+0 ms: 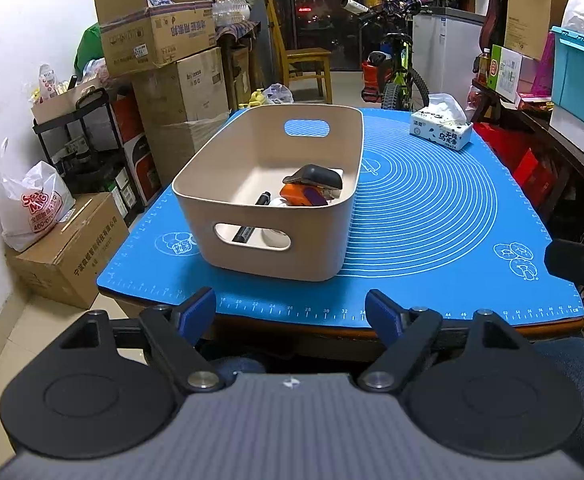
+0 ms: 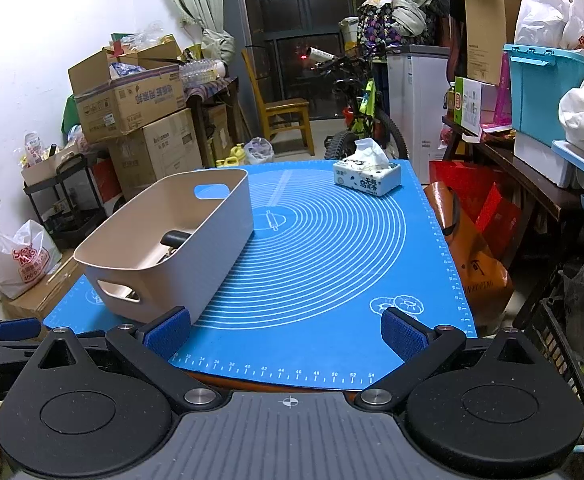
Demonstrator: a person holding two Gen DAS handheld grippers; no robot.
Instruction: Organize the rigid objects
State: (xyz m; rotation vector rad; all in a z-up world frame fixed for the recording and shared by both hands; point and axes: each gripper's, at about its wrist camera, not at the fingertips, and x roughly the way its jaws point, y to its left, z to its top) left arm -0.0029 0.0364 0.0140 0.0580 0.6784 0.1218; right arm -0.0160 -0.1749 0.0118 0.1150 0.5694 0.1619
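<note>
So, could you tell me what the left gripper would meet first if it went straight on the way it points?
Probably the beige bin: it sits straight ahead of the open left gripper, on the blue mat; depth is uncertain.

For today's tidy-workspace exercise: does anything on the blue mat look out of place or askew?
Little stands out. The beige bin sits at an angle to the mat edges, its items heaped in one end. The tissue box rests upright at the far corner.

We look from both wrist cameras, low at the desk's near edge, facing slightly downward across the blue mat [image 1: 431,208]; both share the beige bin [image 1: 228,184] and tissue pack [image 2: 367,176].
</note>
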